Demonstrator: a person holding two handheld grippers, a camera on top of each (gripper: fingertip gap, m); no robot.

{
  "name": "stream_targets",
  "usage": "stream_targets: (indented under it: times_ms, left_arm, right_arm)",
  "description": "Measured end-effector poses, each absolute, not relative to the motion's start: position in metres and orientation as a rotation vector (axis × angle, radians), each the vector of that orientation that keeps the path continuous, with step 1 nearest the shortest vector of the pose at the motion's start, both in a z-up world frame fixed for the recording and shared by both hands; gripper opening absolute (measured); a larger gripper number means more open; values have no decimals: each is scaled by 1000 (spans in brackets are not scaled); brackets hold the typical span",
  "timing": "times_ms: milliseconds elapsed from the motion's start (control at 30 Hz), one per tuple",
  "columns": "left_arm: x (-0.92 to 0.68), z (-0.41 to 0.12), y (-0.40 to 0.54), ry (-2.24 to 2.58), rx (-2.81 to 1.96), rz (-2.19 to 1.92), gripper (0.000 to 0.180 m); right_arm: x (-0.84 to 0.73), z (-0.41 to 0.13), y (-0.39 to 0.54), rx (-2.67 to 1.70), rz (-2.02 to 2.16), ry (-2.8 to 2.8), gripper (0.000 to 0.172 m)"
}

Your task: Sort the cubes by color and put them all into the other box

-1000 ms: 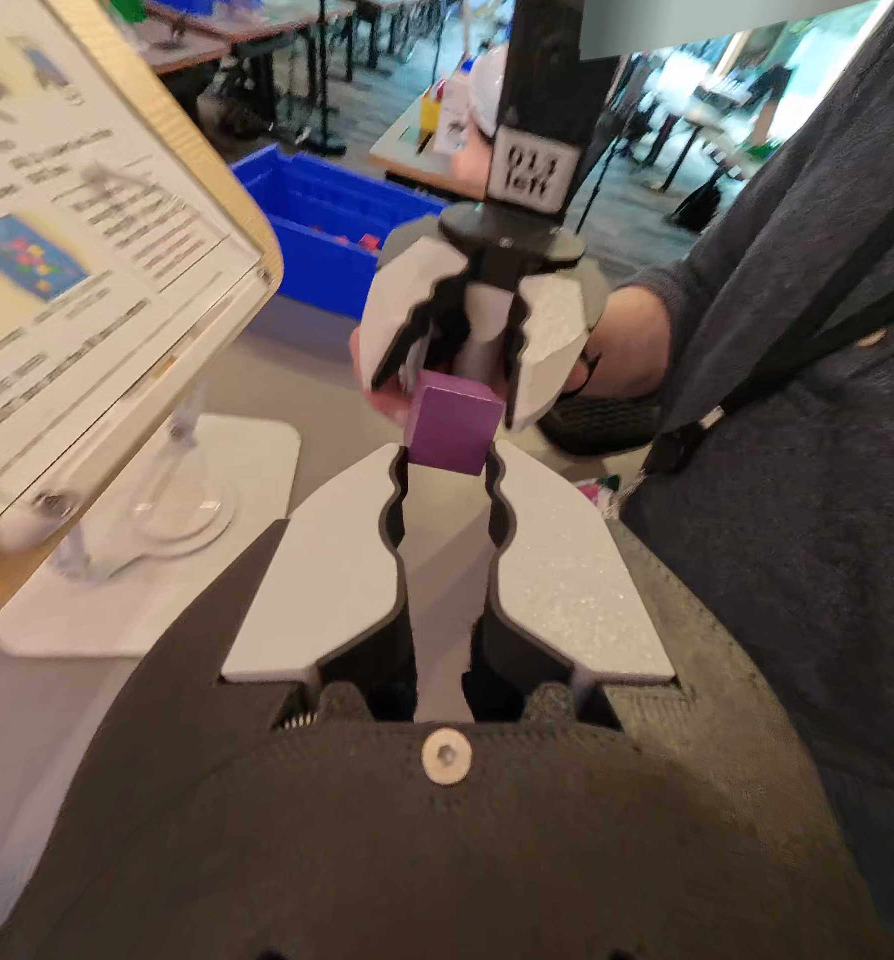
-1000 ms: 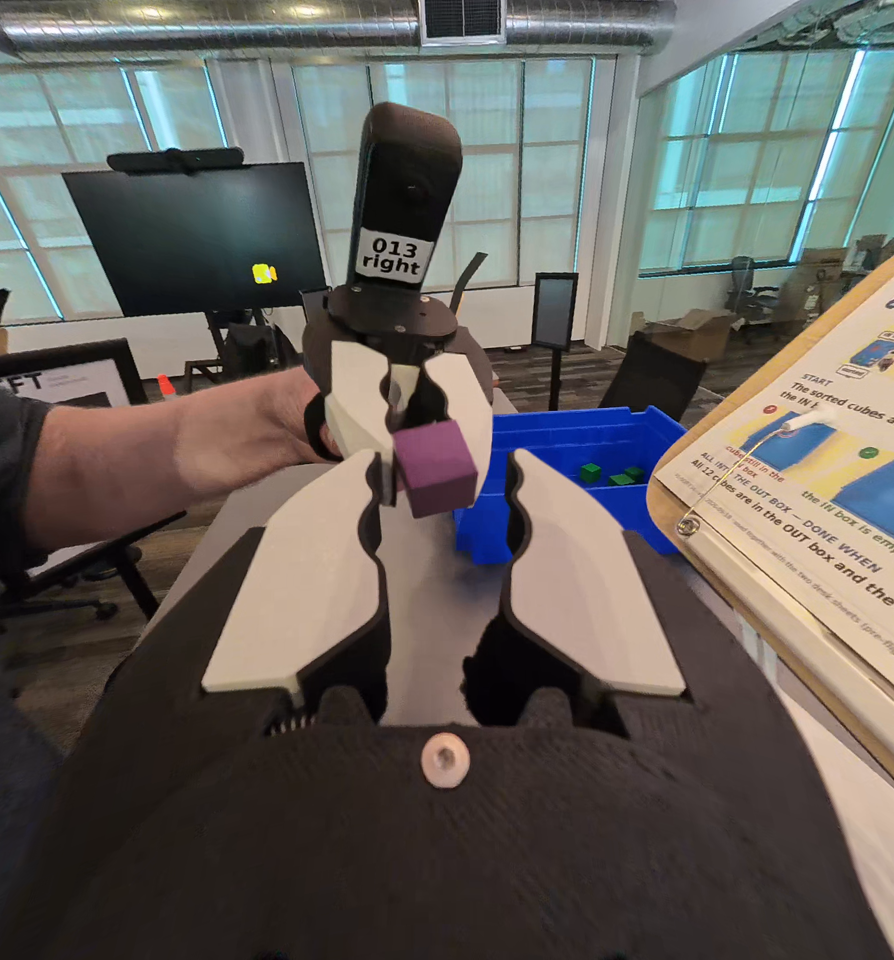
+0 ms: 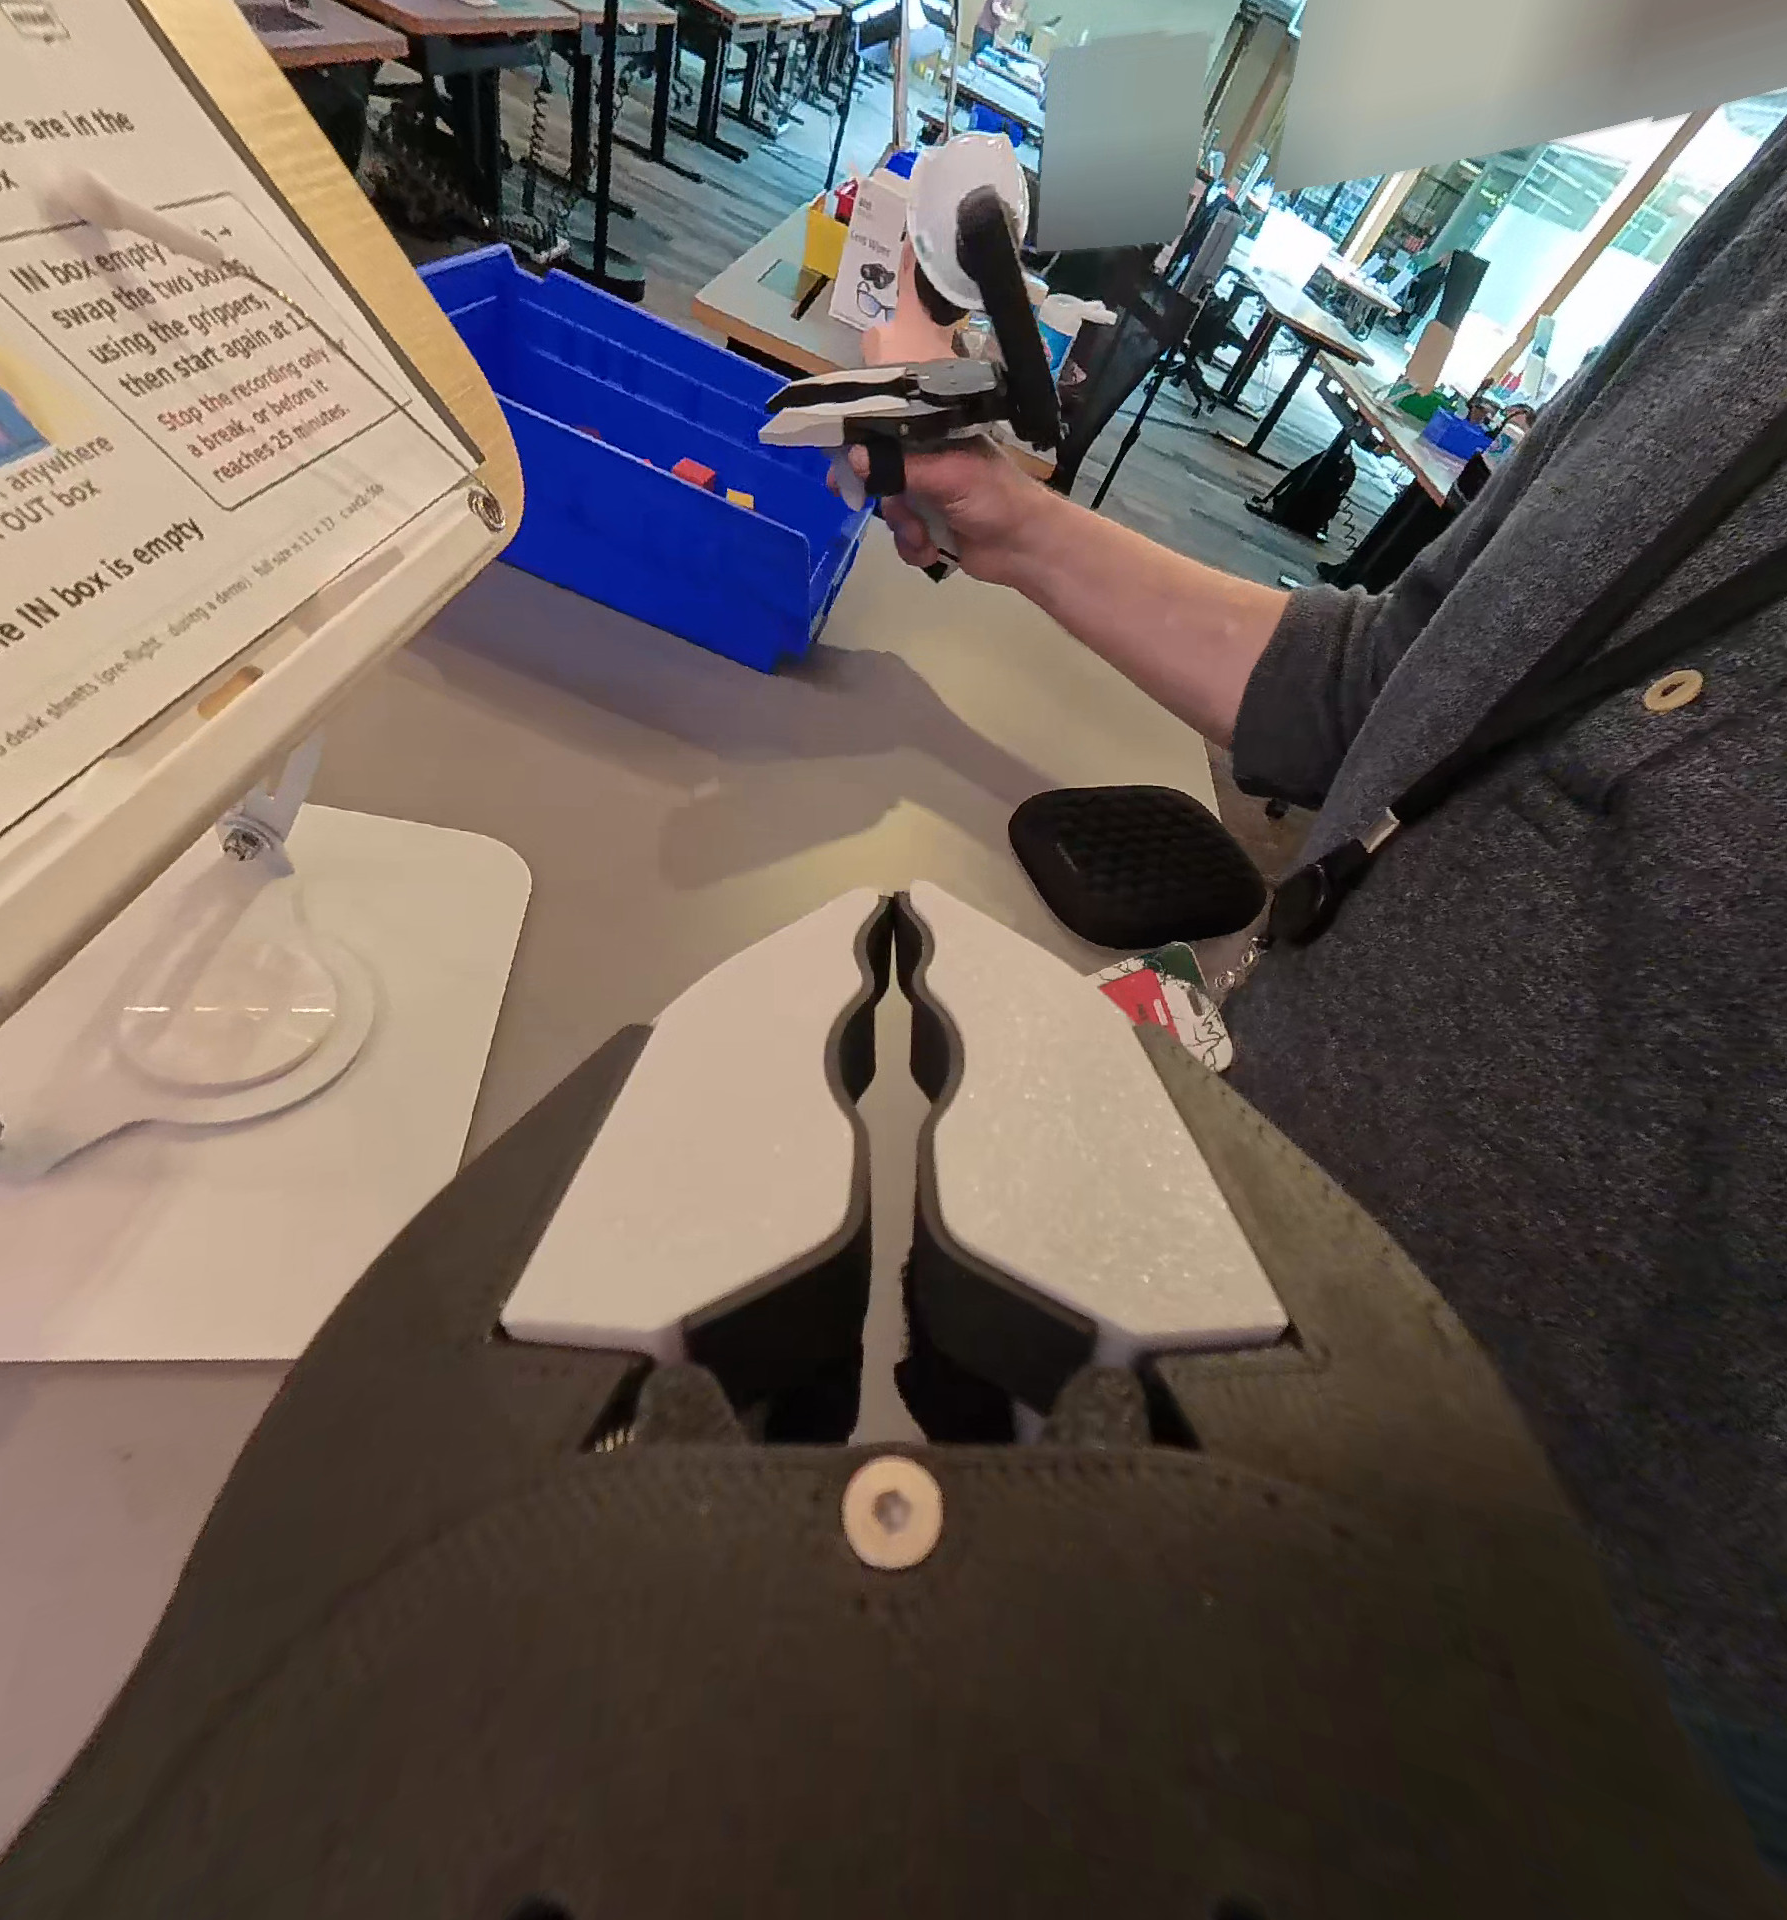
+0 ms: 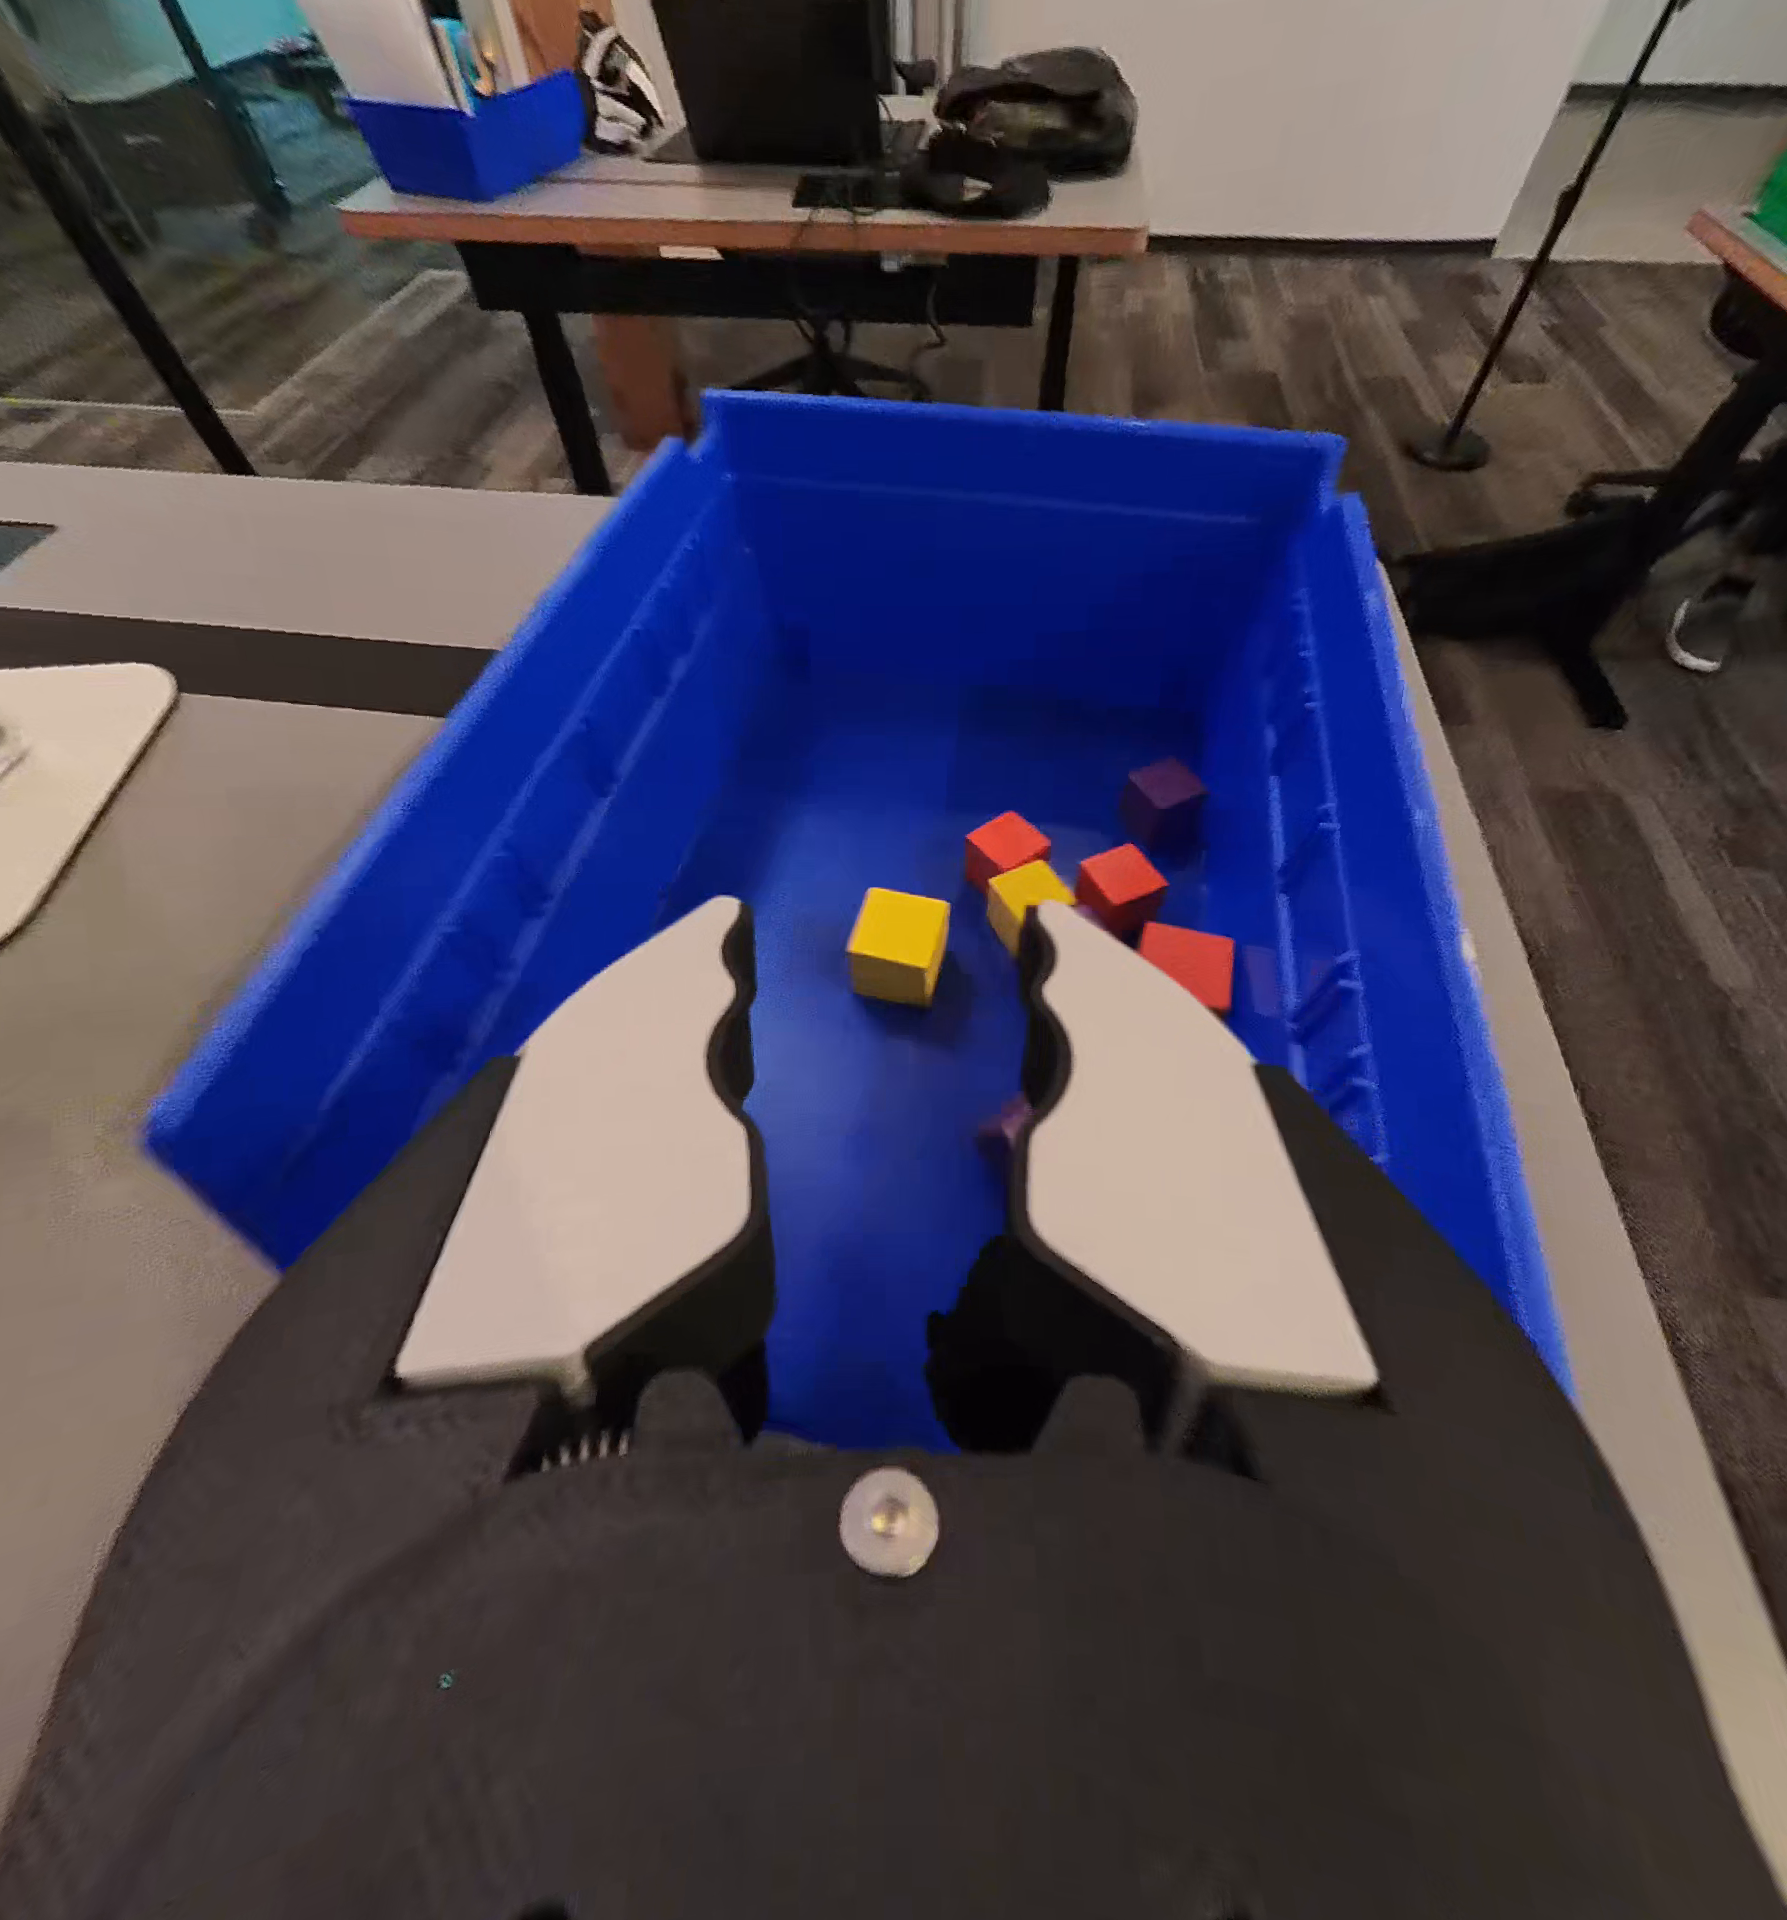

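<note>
Right claw [image 4: 884, 935] spread wide, nothing pinched, hovering over the near end of the blue plastic bin [image 4: 577, 790] and pointing down into it. Left claw [image 3: 894, 909] pressed together on air, hanging low over the grey worktop [image 3: 660, 790] near its front edge, well apart from the bin.

Bin contents, all toward its far-right wall:
- yellow cube [image 4: 899, 945], standing alone, just ahead of the right claw and roughly centred between its fingers
- second yellow cube [image 4: 1024, 894], partly behind the right fingertip, touching the red group
- three red cubes [image 4: 1117, 883], clustered
- dark purple cube [image 4: 1164, 800], farthest back
- sliver of another purple cube [image 4: 1003, 1127] peeking from under the right finger, mostly hidden

Colours loosely grouped only: yellows apart, purples at opposite ends.

Key relation: everything in the bin lies forward and right of the right claw; that arm clearly nearer, left one far off. Cubes have no long axis, so finger alignment to flat faces matters more than heading. Likely next: back out and fetch another cube; other box not in view.
</note>
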State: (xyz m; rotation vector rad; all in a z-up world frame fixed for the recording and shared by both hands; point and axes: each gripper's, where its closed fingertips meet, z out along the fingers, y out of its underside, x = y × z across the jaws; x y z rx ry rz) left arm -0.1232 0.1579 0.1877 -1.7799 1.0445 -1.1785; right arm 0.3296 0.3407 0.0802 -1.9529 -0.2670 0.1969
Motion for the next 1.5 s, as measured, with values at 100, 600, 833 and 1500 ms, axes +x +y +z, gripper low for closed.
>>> stream_targets:
  times_ms: [100,600,833,1500]
  left_arm:
    - [-129,181,162,1016,-1810,-1150,0]
    - [-427,77,297,527,-2355,-72,39]
    - [-473,7,355,399,-2519,124,46]
    - [-356,124,315,299,-2060,-512,29]
  right_arm:
    - [306,88,326,-1917,231,-322,41]
    - [143,120,281,-1753,546,-666,29]
    - [120,131,278,-1732,616,-672,26]
    - [12,187,234,-1512,912,-911,31]
